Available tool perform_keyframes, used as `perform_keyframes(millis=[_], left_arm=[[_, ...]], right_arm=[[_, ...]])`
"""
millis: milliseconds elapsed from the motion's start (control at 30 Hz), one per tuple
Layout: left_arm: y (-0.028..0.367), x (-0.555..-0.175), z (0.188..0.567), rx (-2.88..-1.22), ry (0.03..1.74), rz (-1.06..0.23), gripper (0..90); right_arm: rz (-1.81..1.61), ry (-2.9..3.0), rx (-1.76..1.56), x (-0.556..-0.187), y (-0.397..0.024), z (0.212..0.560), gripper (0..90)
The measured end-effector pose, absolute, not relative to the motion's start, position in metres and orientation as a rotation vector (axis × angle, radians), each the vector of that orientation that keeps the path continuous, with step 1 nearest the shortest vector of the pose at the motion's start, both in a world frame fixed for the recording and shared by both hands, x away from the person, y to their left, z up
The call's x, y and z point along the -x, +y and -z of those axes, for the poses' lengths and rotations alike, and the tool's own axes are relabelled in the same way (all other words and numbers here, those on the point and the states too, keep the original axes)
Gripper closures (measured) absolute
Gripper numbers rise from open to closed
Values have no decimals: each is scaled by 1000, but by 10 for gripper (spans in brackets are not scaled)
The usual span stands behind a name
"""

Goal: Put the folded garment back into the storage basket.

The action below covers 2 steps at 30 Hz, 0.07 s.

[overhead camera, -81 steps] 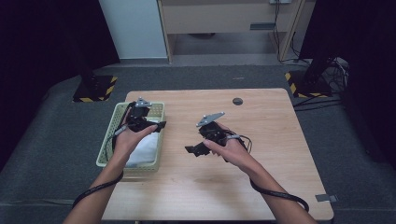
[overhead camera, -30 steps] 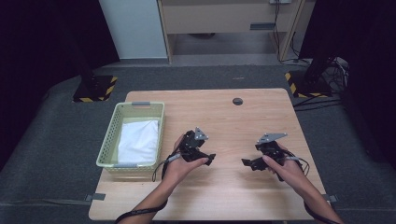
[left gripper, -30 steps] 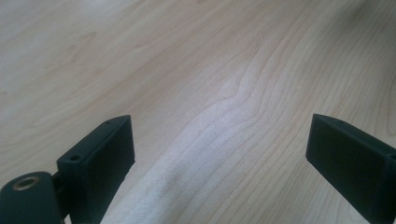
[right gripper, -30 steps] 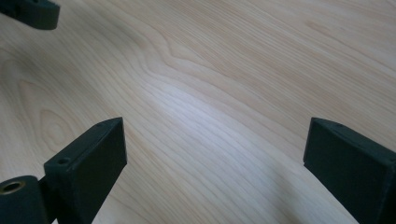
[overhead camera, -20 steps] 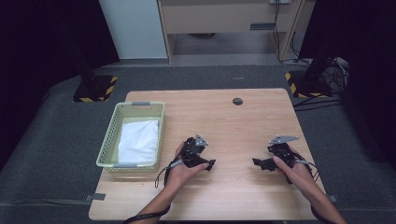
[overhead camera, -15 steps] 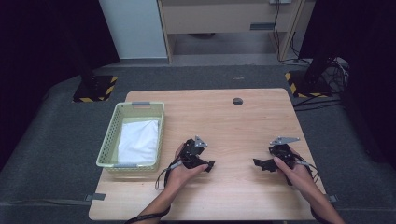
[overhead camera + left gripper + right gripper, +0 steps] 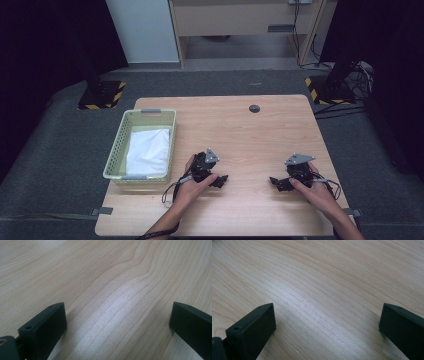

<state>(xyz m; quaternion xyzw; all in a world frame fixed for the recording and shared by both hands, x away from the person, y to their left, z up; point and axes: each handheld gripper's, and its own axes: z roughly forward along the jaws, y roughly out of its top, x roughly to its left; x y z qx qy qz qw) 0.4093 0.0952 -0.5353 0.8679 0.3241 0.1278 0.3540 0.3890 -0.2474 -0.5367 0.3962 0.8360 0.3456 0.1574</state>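
Note:
My left gripper rests low on the wooden table, just right of the basket, with its jaws pointing right. In the left gripper view its two black jaws stand wide apart over bare wood; they have just been opening, with nothing between them. My right gripper lies low near the table's front right, jaws pointing left toward the other one. Its jaws are wide open over bare wood too. A folded white cloth lies in the pale green basket.
The basket stands at the table's left side. A small dark round cap sits in the tabletop near the far edge. Dark grey floor surrounds the table; two stands with yellow-black striped bases stand beyond it.
The left gripper has left the basket, and both grippers have come toward the near edge and spread apart. Over the last second both sank a little onto the table.

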Motion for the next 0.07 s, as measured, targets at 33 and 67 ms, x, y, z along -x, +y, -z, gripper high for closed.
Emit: perform_keyframes(millis=[33, 67], left_arm=[[95, -409, 535, -2244, 838, -330, 9], [96, -409, 535, -2244, 839, -330, 9]], right_arm=[[-989, 2392, -1133, -389, -247, 537, 7], [-991, 2393, -1131, -389, -247, 537, 5]])
